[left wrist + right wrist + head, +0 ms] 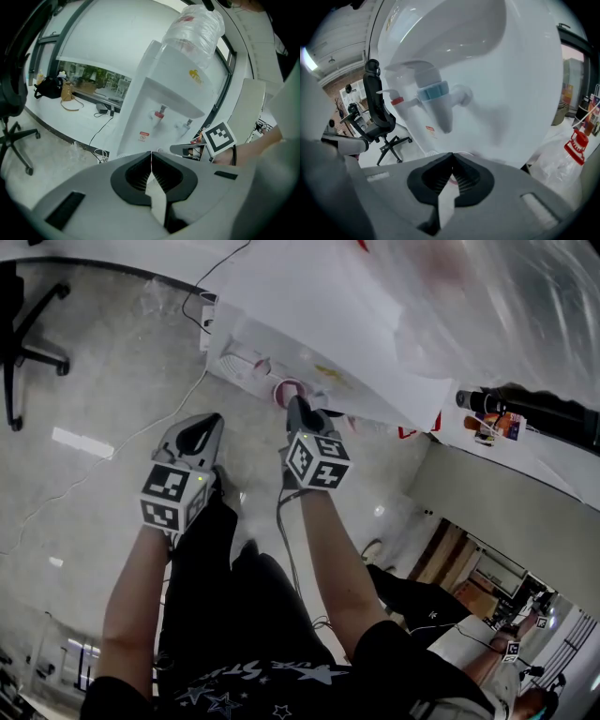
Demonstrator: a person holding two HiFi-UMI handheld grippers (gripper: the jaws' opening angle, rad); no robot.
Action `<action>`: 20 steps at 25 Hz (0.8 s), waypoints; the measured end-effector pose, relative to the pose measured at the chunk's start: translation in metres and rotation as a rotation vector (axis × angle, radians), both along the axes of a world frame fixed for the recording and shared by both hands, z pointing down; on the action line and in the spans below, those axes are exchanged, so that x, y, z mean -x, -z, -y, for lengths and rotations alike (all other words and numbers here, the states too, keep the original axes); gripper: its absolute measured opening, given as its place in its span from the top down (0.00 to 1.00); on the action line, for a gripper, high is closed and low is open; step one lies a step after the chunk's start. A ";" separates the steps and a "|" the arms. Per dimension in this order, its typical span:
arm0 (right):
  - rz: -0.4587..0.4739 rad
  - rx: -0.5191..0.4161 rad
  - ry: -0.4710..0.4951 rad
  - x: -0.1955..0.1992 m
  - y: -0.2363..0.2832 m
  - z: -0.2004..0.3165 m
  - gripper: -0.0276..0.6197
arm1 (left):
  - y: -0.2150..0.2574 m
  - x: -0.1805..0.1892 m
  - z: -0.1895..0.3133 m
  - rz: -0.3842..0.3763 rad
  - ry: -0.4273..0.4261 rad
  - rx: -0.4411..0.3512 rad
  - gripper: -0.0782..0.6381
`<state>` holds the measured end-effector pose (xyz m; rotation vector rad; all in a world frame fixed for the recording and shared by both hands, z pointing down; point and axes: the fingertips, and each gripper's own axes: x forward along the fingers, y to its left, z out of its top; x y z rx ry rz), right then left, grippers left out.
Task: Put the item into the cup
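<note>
One cup [288, 390] with a pink rim shows only in the head view, where it sits at the front of the water dispenser [309, 310], under its overhang. No item to go into it can be made out in any view.

Your right gripper [297, 407] points at the cup, its tip just beside the rim; whether they touch is not clear from above. The right gripper view shows what the head view cannot: the right gripper's [451, 155] jaws are pressed together with nothing between them, and the blue tap [436, 101] hangs close above, with a red tap [397, 100] further to its left.

Your left gripper [210, 422] hangs lower and to the left, apart from the cup, over bare floor [103, 390]. In its own view the left gripper's [151, 154] jaws are also together and hold nothing. That view alone takes in the whole dispenser with the bottle [194, 30] on top. An office chair [377, 112] stands well off to the side.
</note>
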<state>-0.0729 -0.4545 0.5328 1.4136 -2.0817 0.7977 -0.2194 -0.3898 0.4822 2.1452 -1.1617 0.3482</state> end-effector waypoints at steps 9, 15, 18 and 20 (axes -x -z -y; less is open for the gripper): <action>-0.068 -0.003 0.003 -0.005 -0.019 0.006 0.95 | -0.008 -0.013 -0.008 0.008 -0.050 0.016 0.88; -0.089 0.002 0.010 -0.005 -0.023 0.007 0.95 | -0.012 -0.012 -0.015 -0.006 -0.044 0.039 0.88; -0.098 0.008 0.010 -0.006 -0.026 0.007 0.95 | -0.012 -0.015 -0.016 -0.005 -0.061 0.042 0.88; -0.101 0.013 0.009 -0.006 -0.028 0.008 0.94 | -0.012 -0.016 -0.016 -0.003 -0.067 0.039 0.88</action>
